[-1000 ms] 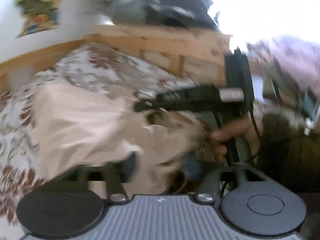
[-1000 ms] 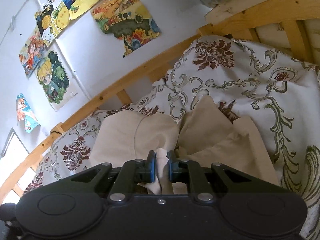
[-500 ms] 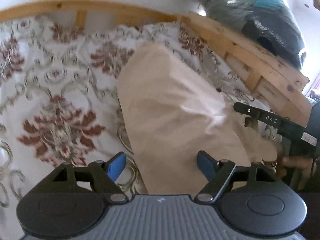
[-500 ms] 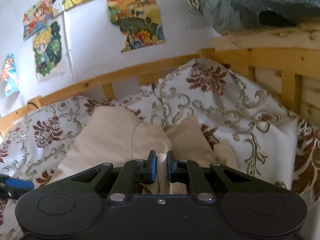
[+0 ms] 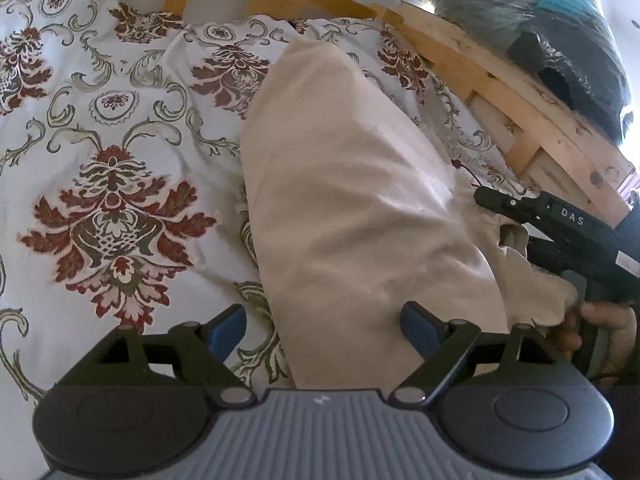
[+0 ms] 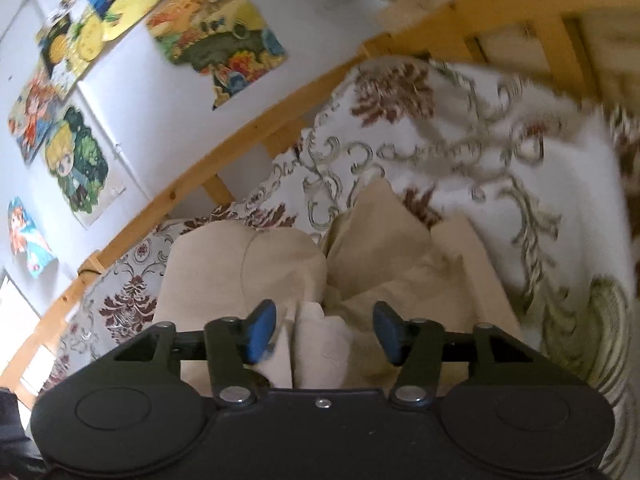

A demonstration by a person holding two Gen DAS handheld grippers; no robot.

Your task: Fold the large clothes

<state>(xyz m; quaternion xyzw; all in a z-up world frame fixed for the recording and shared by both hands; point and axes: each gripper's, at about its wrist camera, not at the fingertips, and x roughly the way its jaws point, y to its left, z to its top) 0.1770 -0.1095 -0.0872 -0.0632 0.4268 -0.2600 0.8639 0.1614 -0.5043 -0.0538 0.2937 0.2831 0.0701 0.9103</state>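
A beige garment [image 5: 352, 200] lies folded lengthwise on the floral bedspread [image 5: 112, 184]. My left gripper [image 5: 320, 328] hovers over its near end. Its jaws are opening wide, and the cloth lies below them without touching the blue pads [image 5: 226, 330]. In the right wrist view the garment [image 6: 240, 272] is bunched in front of my right gripper [image 6: 326, 330]. Those jaws are opening too, with a loose fold of cloth [image 6: 320, 344] standing between the pads, untouched. The right gripper's black body [image 5: 560, 224] and the hand [image 5: 600, 320] holding it show at the garment's right edge.
A wooden bed rail [image 5: 500, 92] runs behind the bedspread, with a dark plastic-wrapped bundle [image 5: 540, 32] on top of it. Cartoon posters [image 6: 224, 44] hang on the white wall. The bedspread [image 6: 500, 168] is heaped up to the right of the garment.
My right gripper's jaws have parted and let go of the cloth fold they pinched. My left gripper swung across to the garment's near end, rolled, and spread wider.
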